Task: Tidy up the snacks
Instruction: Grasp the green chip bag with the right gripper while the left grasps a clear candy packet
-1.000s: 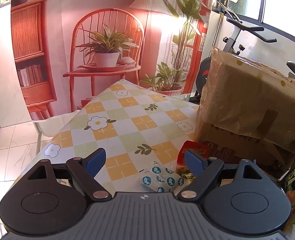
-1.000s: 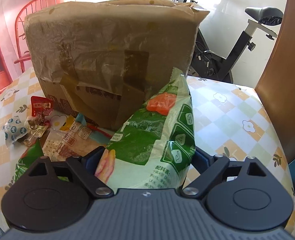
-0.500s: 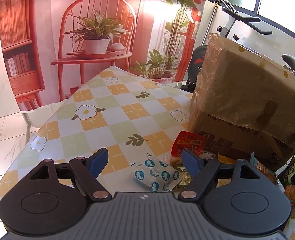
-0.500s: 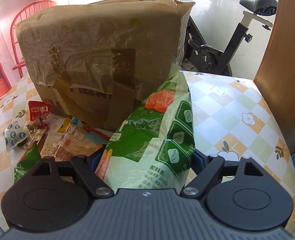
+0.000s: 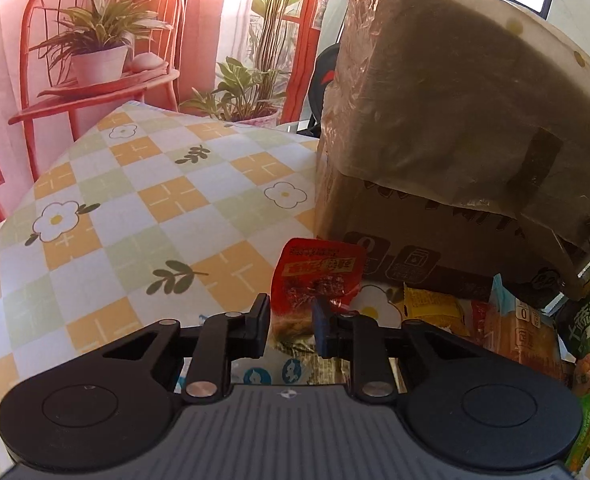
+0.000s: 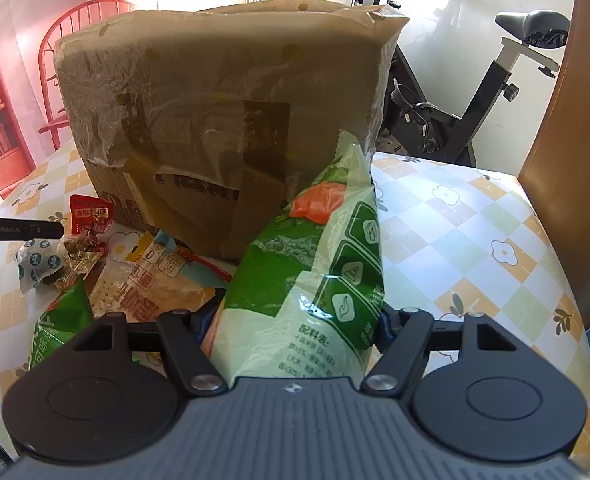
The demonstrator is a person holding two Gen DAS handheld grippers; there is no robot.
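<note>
In the left wrist view, a red snack packet (image 5: pixel 319 276) lies on the checked tablecloth (image 5: pixel 143 208) in front of a plastic-wrapped cardboard box (image 5: pixel 455 120). My left gripper (image 5: pixel 291 322) has the packet's lower end between its pads, and its jaws are closing on it. A blue-and-white packet (image 5: pixel 271 374) lies under the fingers. In the right wrist view, a tall green snack bag (image 6: pixel 315 280) stands between the jaws of my right gripper (image 6: pixel 295 332), which are closing and squeezing it. The bag hides both pads.
More snacks lie by the box (image 6: pixel 223 120): a cracker pack (image 6: pixel 151 284), a yellow packet (image 5: pixel 431 308) and a second green bag (image 6: pixel 61 320). An exercise bike (image 6: pixel 475 112) stands behind the table. A brown wooden panel (image 6: pixel 575 120) rises at the right edge.
My left gripper has moved forward and down, past the blue-and-white packet, and its wide-open jaws have closed on the red packet. The right gripper stayed put while its jaws narrowed on the green bag.
</note>
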